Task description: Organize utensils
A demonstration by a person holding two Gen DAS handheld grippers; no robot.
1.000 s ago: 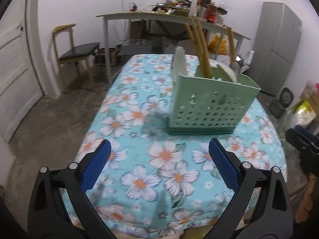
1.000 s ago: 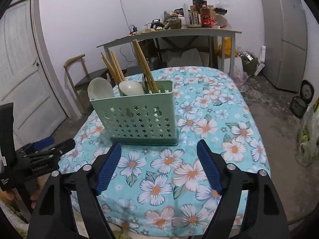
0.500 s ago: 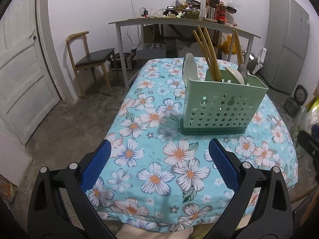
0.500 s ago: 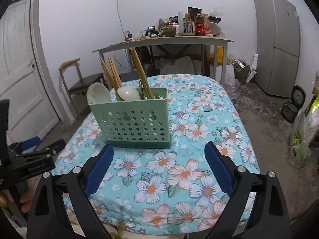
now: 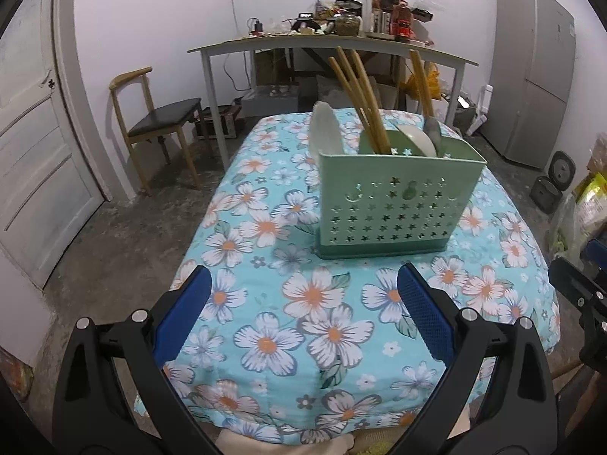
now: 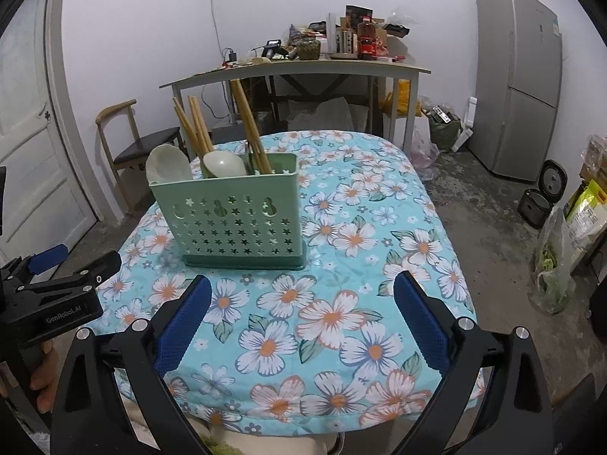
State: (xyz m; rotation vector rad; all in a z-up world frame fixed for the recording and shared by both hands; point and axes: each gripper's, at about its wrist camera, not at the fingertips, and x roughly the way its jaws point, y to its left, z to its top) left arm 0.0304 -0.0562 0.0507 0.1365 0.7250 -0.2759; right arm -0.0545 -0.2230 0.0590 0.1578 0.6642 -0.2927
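Green utensil caddy (image 6: 237, 220) upright on floral-clothed worktop (image 6: 341, 314), chopsticks (image 6: 248, 129) and spoons (image 6: 224, 163) standing inside, left tongs (image 5: 303, 318) spread wide and empty, right tongs (image 6: 301, 318) opening, nothing between them

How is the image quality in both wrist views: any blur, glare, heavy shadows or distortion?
Left wrist view: sharp, dim even light, no glare; fisheye bows the door frame and back table; black corner vignette. Right wrist view: equally sharp; only a soft shadow beside the green utensil caddy on the floral tablecloth; the refrigerator leans at the edge.
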